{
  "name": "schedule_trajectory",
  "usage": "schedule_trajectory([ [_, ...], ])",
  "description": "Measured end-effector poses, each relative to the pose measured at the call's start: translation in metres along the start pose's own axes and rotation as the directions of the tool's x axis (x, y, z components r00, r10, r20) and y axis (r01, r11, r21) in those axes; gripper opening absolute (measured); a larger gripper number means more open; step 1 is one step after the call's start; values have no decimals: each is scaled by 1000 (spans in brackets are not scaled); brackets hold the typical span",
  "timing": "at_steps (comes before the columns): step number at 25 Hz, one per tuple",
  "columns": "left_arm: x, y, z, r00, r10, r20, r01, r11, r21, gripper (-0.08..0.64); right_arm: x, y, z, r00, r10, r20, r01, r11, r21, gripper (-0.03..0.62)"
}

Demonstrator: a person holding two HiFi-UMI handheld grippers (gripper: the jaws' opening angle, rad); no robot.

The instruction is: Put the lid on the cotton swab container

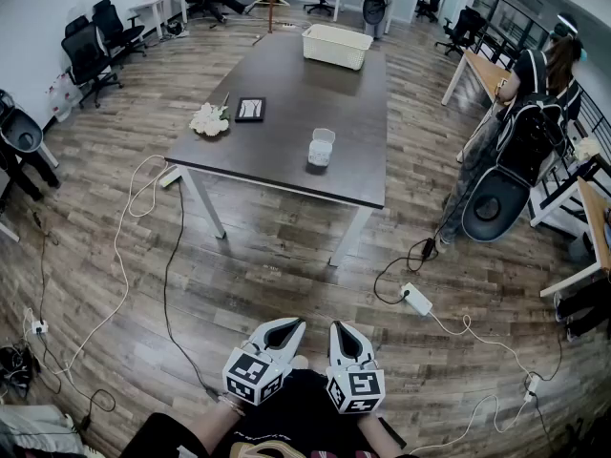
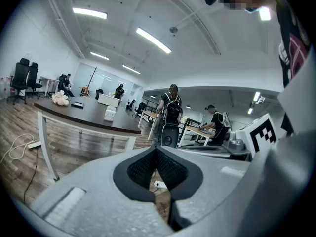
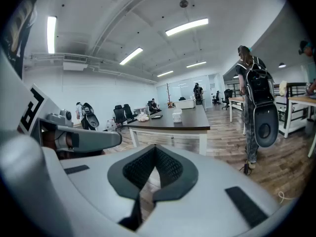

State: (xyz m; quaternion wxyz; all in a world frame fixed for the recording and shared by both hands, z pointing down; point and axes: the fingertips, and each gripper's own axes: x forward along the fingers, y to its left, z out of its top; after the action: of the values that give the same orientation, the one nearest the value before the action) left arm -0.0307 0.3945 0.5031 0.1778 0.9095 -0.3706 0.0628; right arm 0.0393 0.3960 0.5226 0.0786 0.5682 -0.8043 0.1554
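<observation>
1. While we stand well back from the bench [image 1: 277, 156], both tongs hang low at the bottom edge of the head view, close to the body and above the wooden floor [image 1: 286, 265]
2. We read the left tongs [image 1: 289, 324] as fully closed: in the left gripper view the two dark pads meet at their tips, with nothing between them
3. We read the right tongs [image 1: 344, 328] as closed and empty as well: in the right gripper view the pads meet at the tips, and only floor shows through the gap below
4. The two tongs sit side by side, near each other, and both point towards the bench
5. The cotton swab container [image 1: 322, 148] stands upright on the bench near its front edge, well apart from both tongs; we cannot make out from here whether its lid is on
6. Further back on the bench lie a white flower cluster [image 1: 209, 119], a dark flat tray [image 1: 250, 110] just beside it, and a white basket [image 1: 336, 46] at the far end
7. A white power strip [image 1: 416, 299] lies on the floor right of the bench
</observation>
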Motion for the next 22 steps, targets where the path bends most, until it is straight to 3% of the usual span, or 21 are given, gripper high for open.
schedule_trajectory([
  [11,12,-5,10,1000,9,17,-9,1000,10,8,5,-9,9,1000,21,15,-21,1000,18,7],
  [22,16,19,5,999,37,4,-37,999,-19,8,24,-15,6,1000,16,13,-17,998,64,8],
])
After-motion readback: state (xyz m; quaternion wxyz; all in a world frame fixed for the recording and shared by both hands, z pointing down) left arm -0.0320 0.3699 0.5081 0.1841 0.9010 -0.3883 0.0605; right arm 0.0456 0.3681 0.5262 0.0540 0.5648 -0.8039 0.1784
